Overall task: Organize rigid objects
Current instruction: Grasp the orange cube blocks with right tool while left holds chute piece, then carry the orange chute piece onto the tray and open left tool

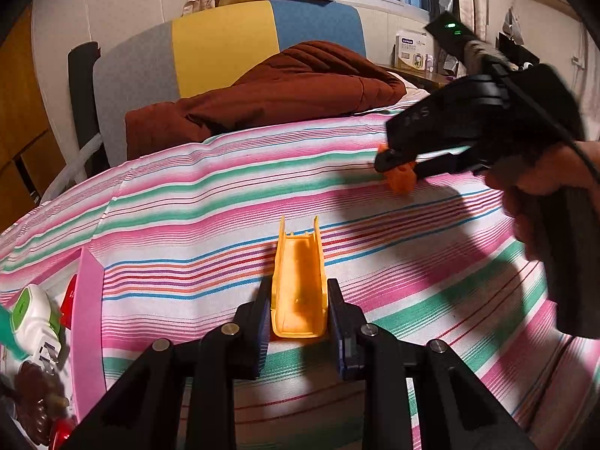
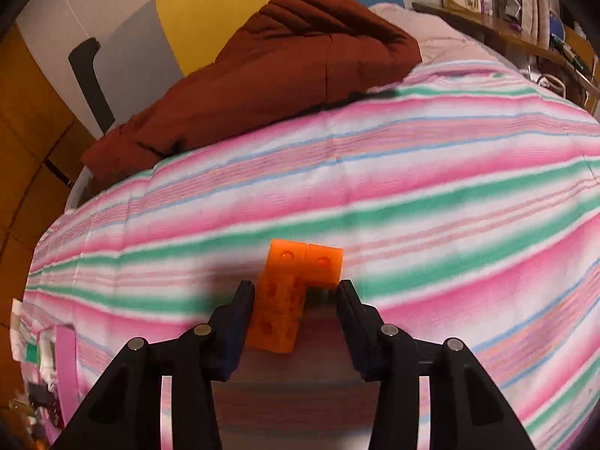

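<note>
In the left wrist view my left gripper (image 1: 299,282) is shut on a yellow-orange plastic trough (image 1: 298,262). The trough points away from me over the striped bedsheet (image 1: 187,225). An orange L-shaped block of joined cubes (image 2: 285,300) lies on the sheet between the fingers of my right gripper (image 2: 295,287). The left finger sits against the block, and a gap shows between the block's lower part and the right finger. From the left wrist view, the right gripper (image 1: 399,167) is at the upper right, tilted down over that orange block (image 1: 403,182), with a person's hand (image 1: 532,195) on its handle.
A pink box (image 1: 88,318) at the bed's left edge holds a white-and-green toy (image 1: 33,311) and other small items. A brown quilt (image 1: 262,97) is heaped at the far end of the bed. A cluttered shelf (image 2: 506,11) runs along the right wall.
</note>
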`<state>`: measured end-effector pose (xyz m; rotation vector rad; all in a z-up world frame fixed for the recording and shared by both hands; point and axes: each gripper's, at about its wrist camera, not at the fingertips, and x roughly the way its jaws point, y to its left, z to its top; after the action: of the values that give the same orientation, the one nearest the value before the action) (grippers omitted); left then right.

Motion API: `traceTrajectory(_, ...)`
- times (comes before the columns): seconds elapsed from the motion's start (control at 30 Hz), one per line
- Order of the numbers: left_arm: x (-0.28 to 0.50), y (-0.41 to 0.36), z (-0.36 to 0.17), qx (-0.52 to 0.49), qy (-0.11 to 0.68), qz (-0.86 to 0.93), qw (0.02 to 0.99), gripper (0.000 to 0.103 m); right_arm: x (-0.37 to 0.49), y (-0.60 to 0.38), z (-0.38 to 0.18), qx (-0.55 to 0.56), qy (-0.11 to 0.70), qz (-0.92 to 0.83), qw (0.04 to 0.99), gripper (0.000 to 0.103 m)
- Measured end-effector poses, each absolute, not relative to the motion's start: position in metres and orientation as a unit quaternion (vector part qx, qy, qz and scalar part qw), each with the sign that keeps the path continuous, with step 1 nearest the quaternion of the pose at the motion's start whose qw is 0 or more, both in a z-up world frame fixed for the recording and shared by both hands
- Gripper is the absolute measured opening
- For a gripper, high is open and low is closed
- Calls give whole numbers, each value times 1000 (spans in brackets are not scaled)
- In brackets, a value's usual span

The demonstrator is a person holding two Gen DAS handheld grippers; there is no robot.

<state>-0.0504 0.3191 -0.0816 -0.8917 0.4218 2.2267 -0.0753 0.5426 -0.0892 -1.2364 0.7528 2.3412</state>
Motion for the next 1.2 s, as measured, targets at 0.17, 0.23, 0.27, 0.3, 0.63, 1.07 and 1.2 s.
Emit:
traceTrajectory(0.17,-51,318,-82,-345,158,857,348,27,-44,534,-86,-469,304,809,185,45)
traceTrajectory(0.23,-52,318,-82,-345,158,857,348,27,-26,526,-85,-477,308,803,183,45)
traceTrajectory(0.27,-52,318,-82,-345,157,857,348,27,-17,523,-84,-479,308,802,182,45)
traceTrajectory(0.3,-52,318,-82,-346,156,857,349,27,-6,516,-83,-480,303,803,182,45)
traceTrajectory(0.63,-45,302,-70,-351,133,859,348,27,23,511,-88,-480,304,803,177,45)
traceTrajectory(1.07,11,247,-28,-324,88,862,381,27,22,510,-86,-480,304,804,177,45)
traceTrajectory(1.2,28,222,-22,-317,92,865,379,27,22,510,-86,-479,304,804,177,45)
